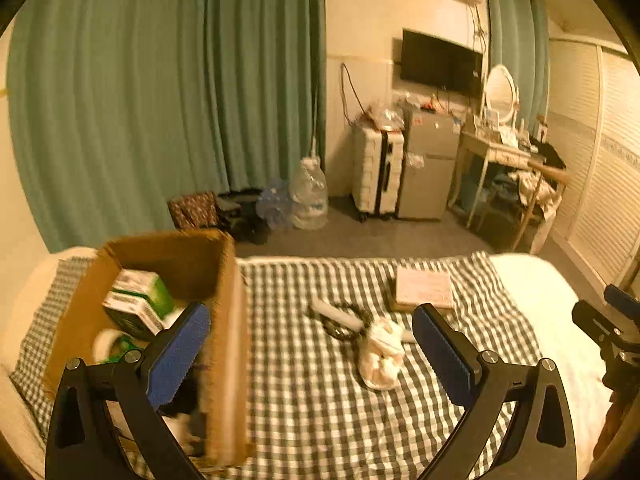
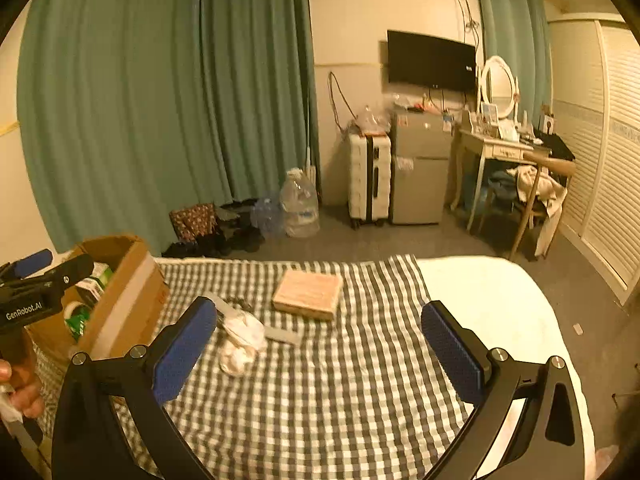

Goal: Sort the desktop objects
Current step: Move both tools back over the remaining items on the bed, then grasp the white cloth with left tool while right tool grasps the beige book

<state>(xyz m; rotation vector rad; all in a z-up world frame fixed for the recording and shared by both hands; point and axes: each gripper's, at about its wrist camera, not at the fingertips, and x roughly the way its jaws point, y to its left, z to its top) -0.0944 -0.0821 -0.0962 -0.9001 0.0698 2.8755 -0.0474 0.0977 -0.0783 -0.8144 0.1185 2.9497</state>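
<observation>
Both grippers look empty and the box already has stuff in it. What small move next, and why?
Probably ease the right gripper forward and down toward the white crumpled cloth. Its jaws are wide open with nothing between them, the cloth lies loose on the checked blanket just ahead, and the cardboard box sits close beside it.

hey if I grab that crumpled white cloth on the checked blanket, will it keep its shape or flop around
The white cloth lies bunched in soft folds, so it will probably sag and unfurl when lifted. It looks thin, so likely light. It lies against the black cord and a pale strip, which it might drag along.
</observation>
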